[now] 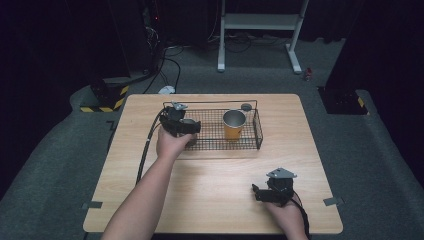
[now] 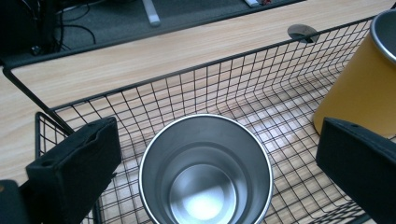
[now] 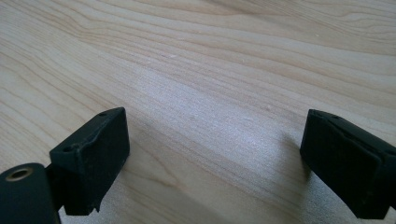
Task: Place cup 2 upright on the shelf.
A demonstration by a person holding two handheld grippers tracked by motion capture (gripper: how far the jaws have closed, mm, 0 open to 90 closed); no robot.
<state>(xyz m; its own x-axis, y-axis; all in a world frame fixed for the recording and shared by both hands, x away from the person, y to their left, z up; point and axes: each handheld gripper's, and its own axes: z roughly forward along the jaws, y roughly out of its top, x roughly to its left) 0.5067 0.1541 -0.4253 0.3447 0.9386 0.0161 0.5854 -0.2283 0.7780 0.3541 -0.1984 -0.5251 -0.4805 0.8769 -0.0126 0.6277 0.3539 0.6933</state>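
- Left gripper (image 1: 192, 126) over the left end of the wire basket (image 1: 258, 131), jaws spread wide either side of the steel cup (image 2: 205, 170), not touching it.
- Steel cup upright inside the basket, mouth open to the left gripper view, empty.
- Yellow cup (image 1: 234, 125) upright in the same basket, toward the right half, apart from the steel cup; seen at the right edge in the left gripper view (image 2: 364, 84).
- Basket on the far middle of the wooden tabletop (image 1: 210, 190).
- Right gripper (image 1: 256, 192) near the front right of the tabletop, held low over bare wood, jaws wide apart, nothing between them.
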